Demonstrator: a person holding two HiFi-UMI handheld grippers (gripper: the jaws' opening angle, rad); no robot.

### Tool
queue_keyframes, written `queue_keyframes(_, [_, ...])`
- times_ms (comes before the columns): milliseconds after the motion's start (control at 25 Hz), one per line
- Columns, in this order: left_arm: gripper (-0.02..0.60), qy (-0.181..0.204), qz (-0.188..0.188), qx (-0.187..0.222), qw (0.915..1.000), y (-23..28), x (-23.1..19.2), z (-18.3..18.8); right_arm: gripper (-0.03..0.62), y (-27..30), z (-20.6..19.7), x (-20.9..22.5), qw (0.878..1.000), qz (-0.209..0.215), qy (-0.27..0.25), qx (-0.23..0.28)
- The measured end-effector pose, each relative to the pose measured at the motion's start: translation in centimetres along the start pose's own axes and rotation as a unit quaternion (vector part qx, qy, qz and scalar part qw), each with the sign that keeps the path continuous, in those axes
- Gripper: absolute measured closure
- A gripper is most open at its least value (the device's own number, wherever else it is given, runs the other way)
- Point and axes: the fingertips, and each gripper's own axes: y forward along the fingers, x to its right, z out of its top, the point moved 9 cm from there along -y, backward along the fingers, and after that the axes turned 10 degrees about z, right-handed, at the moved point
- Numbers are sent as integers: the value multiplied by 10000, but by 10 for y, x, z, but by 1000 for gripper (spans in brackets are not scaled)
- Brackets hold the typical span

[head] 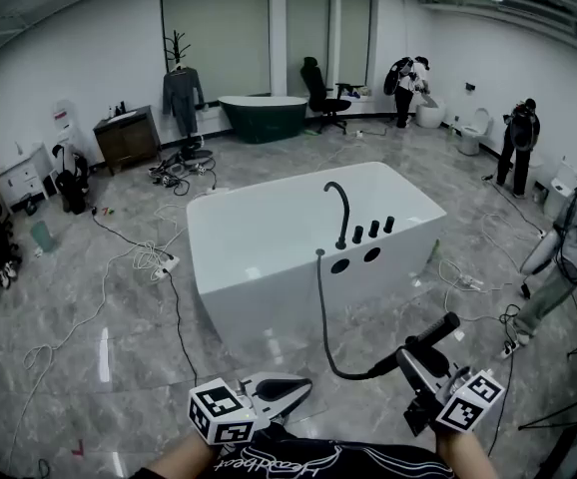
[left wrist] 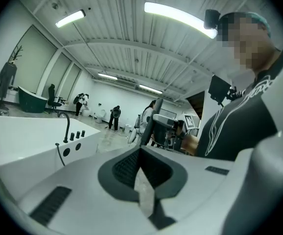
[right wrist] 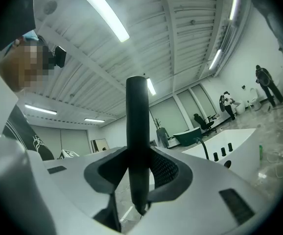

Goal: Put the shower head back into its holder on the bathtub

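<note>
The white bathtub [head: 269,238] stands in the middle of the floor, with a black curved spout [head: 341,208] and three black knobs [head: 372,230] on its near rim. A black hose [head: 324,327] runs from the rim down the tub's side and across to the black shower head [head: 430,334]. My right gripper [head: 415,359] is shut on that shower head in front of the tub; in the right gripper view the shower head [right wrist: 137,141] stands upright between the jaws of the right gripper [right wrist: 137,177]. My left gripper [head: 301,386] is shut and empty, its jaws pressed together in the left gripper [left wrist: 141,166] view.
Cables [head: 144,257] trail over the marble floor left of the tub and a power strip [head: 465,283] lies to its right. A person [head: 568,252] stands at the right edge, with others at the back. A dark green tub [head: 263,116] and an office chair [head: 323,93] are far behind.
</note>
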Motion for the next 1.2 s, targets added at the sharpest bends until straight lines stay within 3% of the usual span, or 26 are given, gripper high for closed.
queue_keyframes(160, [577, -96, 24, 58, 9999, 0, 1, 0, 456, -4, -1, 1, 9998, 18, 184, 31])
queue_keyframes(480, [572, -48, 517, 77, 9986, 7, -12, 2, 456, -3, 8, 19, 9987, 7, 495, 158])
queue_keyframes(680, [418, -356, 749, 59, 9965, 18, -41, -16, 457, 7, 7, 37, 9974, -35, 637, 349])
queue_keyframes(760, [396, -333, 665, -98, 9972, 29, -53, -21, 456, 15, 11, 45, 9968, -27, 685, 405])
queue_keyframes(1000, [374, 126, 365, -784, 9962, 76, -89, -33, 457, 46, 23, 74, 9942, -32, 941, 515])
queue_keyframes(1200, [374, 976, 104, -1466, 9843, 130, -139, -48, 457, 87, 31, 119, 9912, -13, 1188, 590])
